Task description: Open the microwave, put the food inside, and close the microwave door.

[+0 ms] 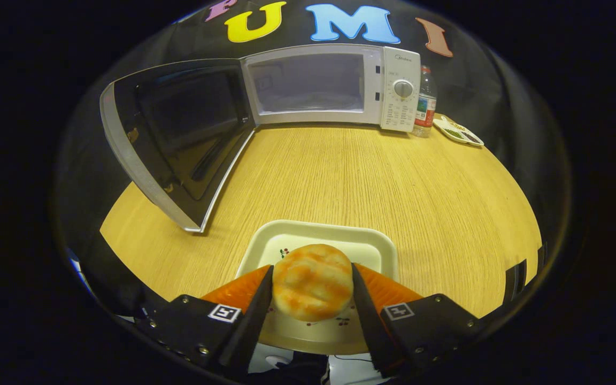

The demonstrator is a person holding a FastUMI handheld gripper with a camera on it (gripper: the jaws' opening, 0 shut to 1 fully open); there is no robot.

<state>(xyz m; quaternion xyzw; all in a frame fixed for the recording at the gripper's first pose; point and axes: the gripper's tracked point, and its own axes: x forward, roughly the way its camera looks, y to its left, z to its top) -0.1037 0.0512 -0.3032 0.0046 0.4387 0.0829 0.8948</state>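
A round golden-brown bun (312, 282) sits between my two fingers, and both pads press on its sides, so my gripper (312, 291) is shut on it. Under the bun lies a cream square plate (323, 235) with small cherry prints, near the table's front edge. Far beyond the fingers a white microwave (400, 88) stands at the back of the wooden table (372, 176). Its dark glass door (179, 133) is swung wide open to the left, and the lit cavity (308, 83) looks empty.
A plastic water bottle (425, 104) stands right of the microwave. Beside it lies a small divided dish (457, 131) with bits of food. Bare wood stretches from the plate to the microwave's opening; the open door juts forward on the left.
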